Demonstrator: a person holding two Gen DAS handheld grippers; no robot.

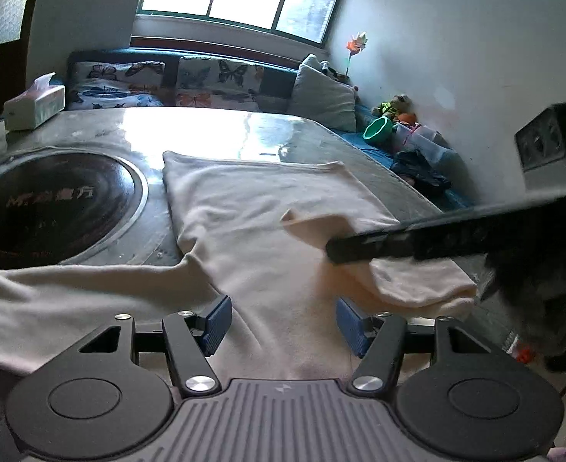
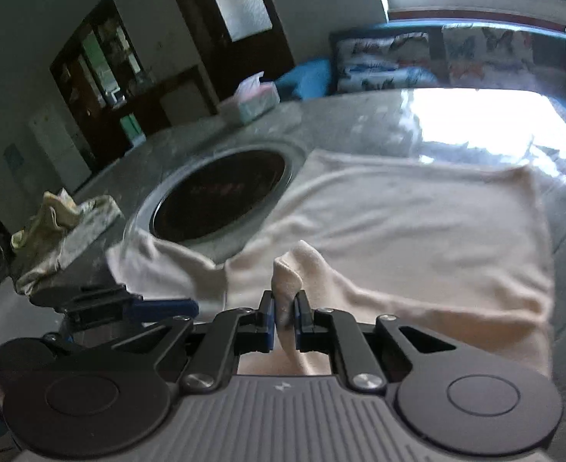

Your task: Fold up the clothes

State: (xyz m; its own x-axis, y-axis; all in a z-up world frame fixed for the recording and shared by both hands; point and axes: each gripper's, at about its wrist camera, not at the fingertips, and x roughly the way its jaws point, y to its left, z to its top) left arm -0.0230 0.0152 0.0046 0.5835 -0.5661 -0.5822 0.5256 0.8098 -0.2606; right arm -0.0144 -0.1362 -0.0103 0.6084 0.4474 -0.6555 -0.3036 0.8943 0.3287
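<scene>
A cream garment lies spread on the grey stone table, one sleeve trailing toward the near left. My left gripper hovers open just above the garment's near part, its blue pads well apart with only flat cloth below them. In the right wrist view my right gripper is shut on a raised fold of the garment, the pinched cloth standing up between the blue pads. From the left wrist view the right gripper reaches in from the right, with the lifted sleeve end beside its tip.
A round dark cooktop is set into the table left of the garment. A tissue box stands at the far left edge. A crumpled rag lies near the left edge. A sofa with butterfly cushions is behind the table.
</scene>
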